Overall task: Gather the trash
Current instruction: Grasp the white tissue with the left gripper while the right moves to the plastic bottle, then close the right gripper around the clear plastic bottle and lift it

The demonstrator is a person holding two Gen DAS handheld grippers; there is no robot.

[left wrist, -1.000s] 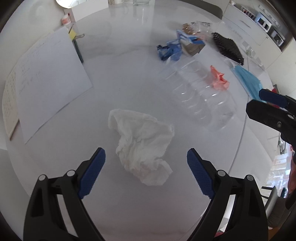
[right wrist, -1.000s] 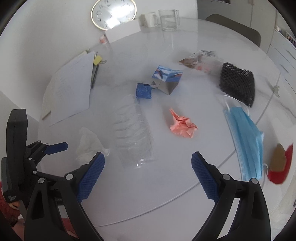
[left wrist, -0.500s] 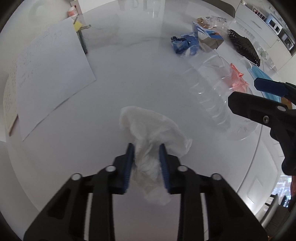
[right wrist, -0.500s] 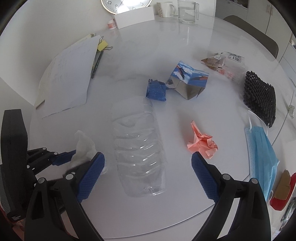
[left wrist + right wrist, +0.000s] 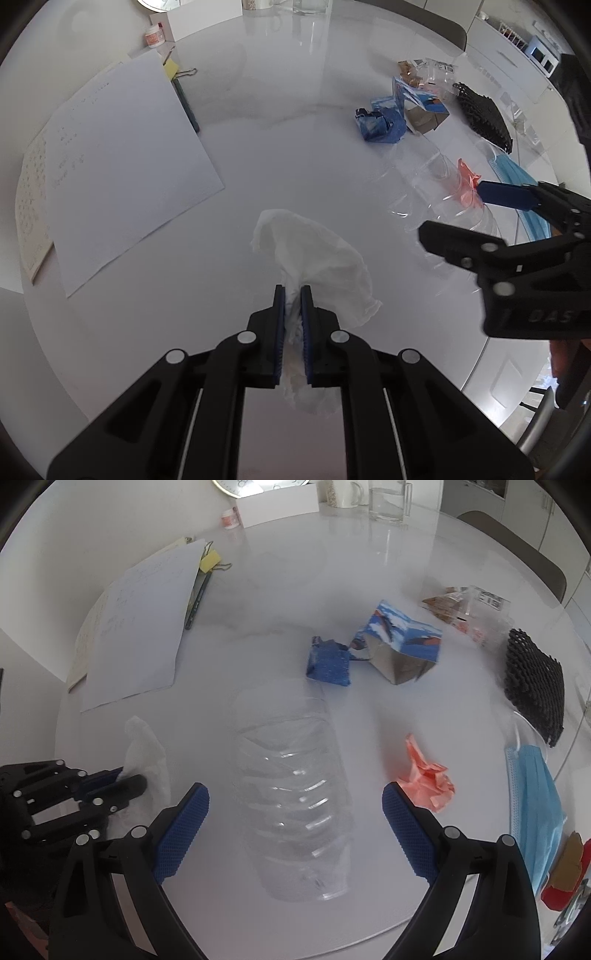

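My left gripper is shut on a crumpled white tissue and holds it over the white round table; it also shows at the left of the right wrist view with the tissue. My right gripper is open, its fingers on either side of a clear plastic bottle lying on the table. An orange paper scrap, a blue wrapper, a torn blue carton and a blue face mask lie to the right.
White paper sheets and a pen lie at the left. A black mesh piece and clear wrappers lie at the far right. A glass jug, a mug and a clock stand at the back. The table edge runs just below the bottle.
My left gripper closed on the tissue and lifted it off the table. My right gripper moved forward over the bottle, staying open.
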